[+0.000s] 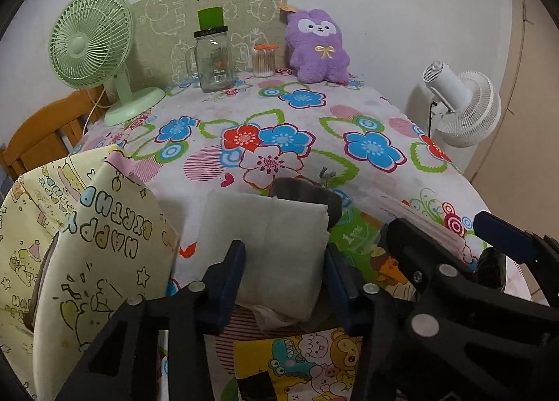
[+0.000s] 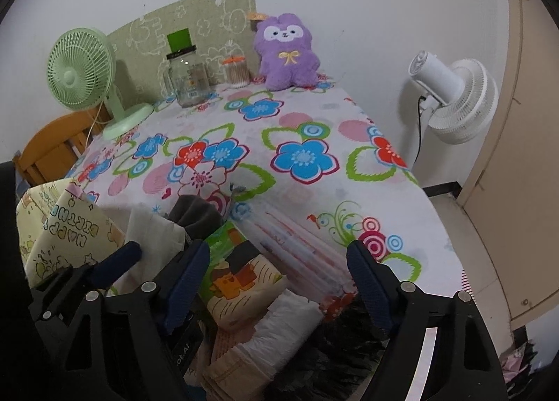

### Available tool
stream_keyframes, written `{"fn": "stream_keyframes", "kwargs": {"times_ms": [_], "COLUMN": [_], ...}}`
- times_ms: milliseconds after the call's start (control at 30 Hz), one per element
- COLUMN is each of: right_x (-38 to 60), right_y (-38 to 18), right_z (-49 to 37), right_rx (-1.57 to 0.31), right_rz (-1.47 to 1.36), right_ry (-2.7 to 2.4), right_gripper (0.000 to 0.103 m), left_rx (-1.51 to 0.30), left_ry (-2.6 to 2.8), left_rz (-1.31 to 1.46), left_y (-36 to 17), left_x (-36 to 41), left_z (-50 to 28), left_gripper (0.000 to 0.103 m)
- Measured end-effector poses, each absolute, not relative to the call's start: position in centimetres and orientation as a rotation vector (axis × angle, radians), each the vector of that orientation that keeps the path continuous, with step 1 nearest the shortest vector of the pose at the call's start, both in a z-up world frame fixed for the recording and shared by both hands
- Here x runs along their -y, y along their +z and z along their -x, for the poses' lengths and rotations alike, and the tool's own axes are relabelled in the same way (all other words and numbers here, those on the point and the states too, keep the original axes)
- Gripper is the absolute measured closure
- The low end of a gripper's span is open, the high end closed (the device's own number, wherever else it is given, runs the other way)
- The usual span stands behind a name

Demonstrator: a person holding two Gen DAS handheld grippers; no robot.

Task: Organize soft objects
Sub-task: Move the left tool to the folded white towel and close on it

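A folded white cloth (image 1: 272, 243) stands upright between the two fingers of my left gripper (image 1: 284, 261), which closes on its sides; it also shows in the right wrist view (image 2: 153, 230). A grey soft item (image 1: 307, 193) lies just behind the cloth. My right gripper (image 2: 279, 268) is open and empty above a green cartoon-printed packet (image 2: 237, 261) and white padded packs (image 2: 286, 324) at the table's near edge. A yellow "Happy Birthday" bag (image 1: 101, 254) stands open at the left. A purple plush toy (image 1: 319, 46) sits at the far edge by the wall.
The table wears a flowered cloth (image 1: 297, 128). At the back stand a green desk fan (image 1: 92, 48), a glass jar (image 1: 213, 58) and a cotton-swab pot (image 1: 264, 60). A white floor fan (image 2: 454, 100) stands right of the table. A wooden chair (image 1: 45, 135) is at the left.
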State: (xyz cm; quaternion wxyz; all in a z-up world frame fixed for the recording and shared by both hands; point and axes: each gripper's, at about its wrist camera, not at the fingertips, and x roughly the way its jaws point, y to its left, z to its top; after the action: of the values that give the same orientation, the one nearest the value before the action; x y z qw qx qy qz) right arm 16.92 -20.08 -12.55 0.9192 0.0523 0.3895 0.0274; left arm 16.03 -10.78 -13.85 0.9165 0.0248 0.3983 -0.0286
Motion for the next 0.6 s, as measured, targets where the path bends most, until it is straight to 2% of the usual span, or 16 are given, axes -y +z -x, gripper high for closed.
{"fn": "stream_keyframes", "kwargs": {"times_ms": [100, 367, 600], "right_x": [19.9, 19.2, 19.3], "right_y": [-13.0, -14.0, -15.4], "right_z": [-17.1, -17.6, -18.2], "right_rx": [-0.816, -0.877, -0.926], "right_rz": [-0.112, -0.14, -0.182], "right_ry": [0.065, 0.109, 0.1], "right_gripper": [0.02, 0.04, 0.041], "left_rx": [-0.821, -0.851, -0.863], "left_ry": [-0.08, -0.114, -0.122], "left_rz": [-0.05, -0.045, -0.073], "left_y": [-14.0, -14.4, -15.1], "left_x": [10.8, 10.6, 10.8], "left_z": [-15.9, -15.5, -15.5], "left_gripper": [0.066, 0.073, 0.073]}}
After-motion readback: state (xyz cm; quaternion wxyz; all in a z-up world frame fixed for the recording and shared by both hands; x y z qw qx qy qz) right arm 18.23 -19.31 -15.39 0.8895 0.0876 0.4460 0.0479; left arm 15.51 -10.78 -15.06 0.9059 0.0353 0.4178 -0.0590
